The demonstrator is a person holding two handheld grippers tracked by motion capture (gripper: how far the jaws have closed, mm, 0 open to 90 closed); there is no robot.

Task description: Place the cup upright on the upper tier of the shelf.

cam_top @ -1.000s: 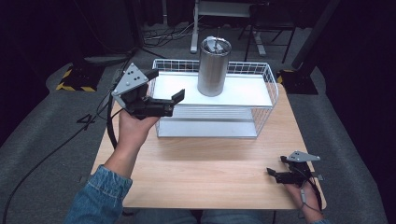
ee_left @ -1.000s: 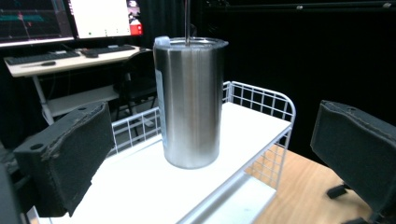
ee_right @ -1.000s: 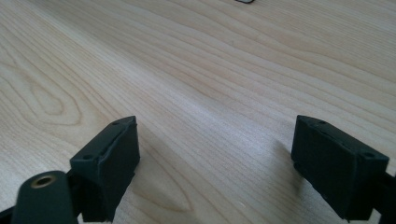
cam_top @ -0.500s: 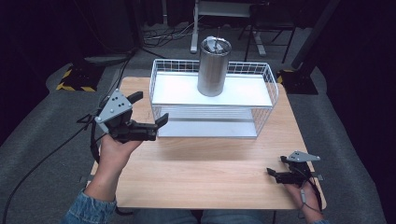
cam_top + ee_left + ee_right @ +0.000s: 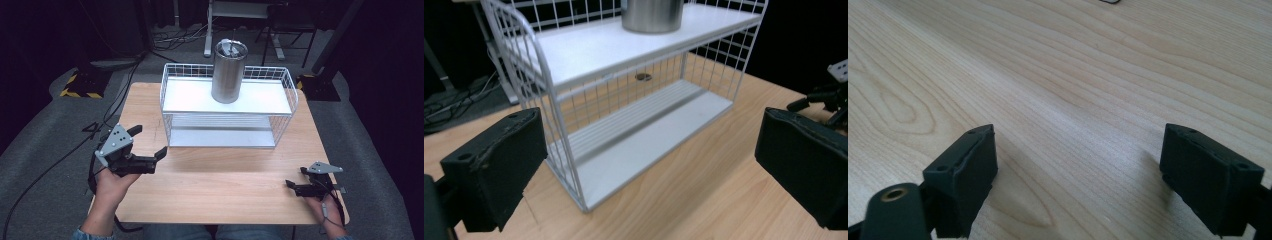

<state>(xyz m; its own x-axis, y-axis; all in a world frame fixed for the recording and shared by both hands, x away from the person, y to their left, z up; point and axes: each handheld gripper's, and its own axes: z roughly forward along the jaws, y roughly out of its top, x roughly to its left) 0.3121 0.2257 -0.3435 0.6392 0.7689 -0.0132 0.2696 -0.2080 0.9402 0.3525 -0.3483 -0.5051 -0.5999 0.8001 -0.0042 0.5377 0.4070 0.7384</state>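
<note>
My left tongs [image 5: 148,146] sit in my left hand [image 5: 111,186] over the bench's [image 5: 220,192] near-left part, just in front of the rack's [image 5: 226,102] left corner and apart from it. Their jaws are spread wide with nothing between them. In the left gripper view they frame the rack's [image 5: 589,100] near end: the wire wall, the white top shelf [image 5: 614,45] and the lower shelf [image 5: 644,145] down on the wood.

The steel cup [image 5: 229,72] stands upright on the rack's top shelf, a little left of the middle, toward the back. In the left gripper view its base [image 5: 652,15] rests flat on the white board at the top edge of the picture. A small dark spot [image 5: 642,77] shows through the mesh under that shelf; I cannot tell what it is.

My right tongs [image 5: 296,179] lie low at the bench's near-right corner, held in my right hand [image 5: 327,210], well apart from the rack and from my left tongs. In the right gripper view these tongs [image 5: 1078,175] are open wide as well, empty, with bare wood grain [image 5: 1058,75] between the jaws and their shadows falling on it close below. From the left gripper view my right tongs [image 5: 824,97] show at the far right edge, resting near the bench surface.

The rack stands across the back half of the bench.
</note>
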